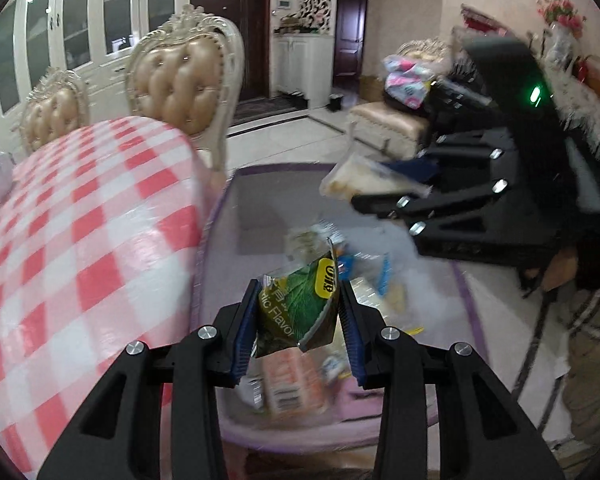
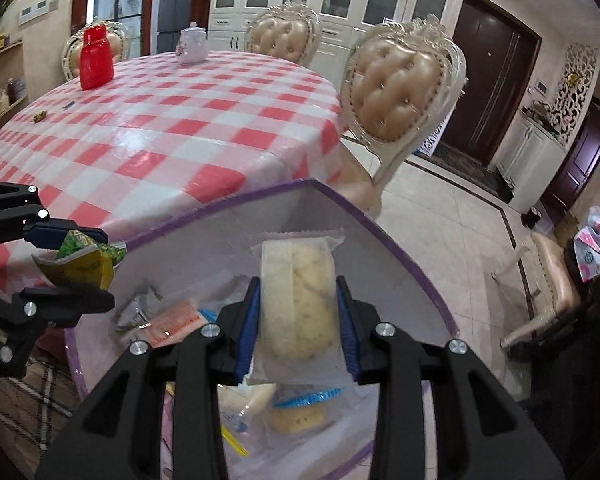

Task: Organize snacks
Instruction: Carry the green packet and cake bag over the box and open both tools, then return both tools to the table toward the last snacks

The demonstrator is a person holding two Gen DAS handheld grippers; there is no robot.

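Above the purple bin [image 1: 236, 184], the left hand-held gripper [image 1: 300, 320] pinches a "Flavor" packet [image 1: 296, 304].

The bin [image 2: 400, 248] stood beside the table [image 2: 172, 120] — packets [image 2: 172, 320] lay inside it. On the table, a jar [image 2: 95, 60] stood left of the teapot [image 2: 193, 43]; chairs [image 2: 400, 92] behind.

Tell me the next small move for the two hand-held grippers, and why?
Probably lower both and open them. The left hand-held gripper holds a green snack packet and the right hand-held gripper a clear-wrapped pastry, both above the purple-rimmed basket where other snacks lie.
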